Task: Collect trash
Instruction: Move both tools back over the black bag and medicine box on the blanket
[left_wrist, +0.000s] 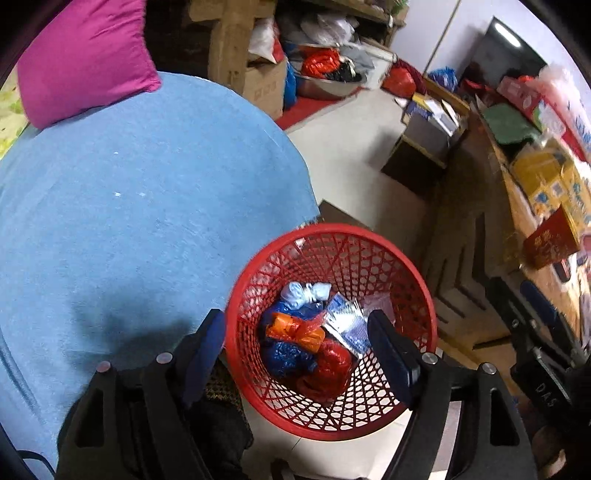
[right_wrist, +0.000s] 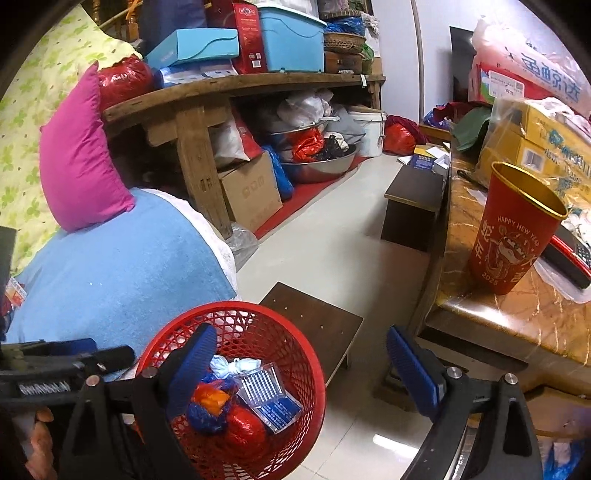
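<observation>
A red mesh basket (left_wrist: 413, 280) (right_wrist: 306, 354) stands on the pale floor beside a blue-covered seat. Inside it lie knotted blue, orange (left_wrist: 295, 330) and red (right_wrist: 245, 428) plastic bags, a crumpled white wad (left_wrist: 304, 293) and a clear blister pack (right_wrist: 271, 397). My left gripper (left_wrist: 295, 350) hangs over the basket, open, with nothing between its blue pads. My right gripper (right_wrist: 303, 369) is open too, its left finger over the basket and its right finger over the floor. A red paper cup (right_wrist: 513, 236) stands upright on the marbled table at the right.
A blue cover (left_wrist: 129, 206) with a magenta pillow (left_wrist: 85, 55) fills the left. A dark low stool (right_wrist: 314, 317) sits behind the basket, another (right_wrist: 413, 199) farther back. The table (right_wrist: 480, 306) carries boxes and bags. A wooden bench (right_wrist: 199, 147) holds clutter.
</observation>
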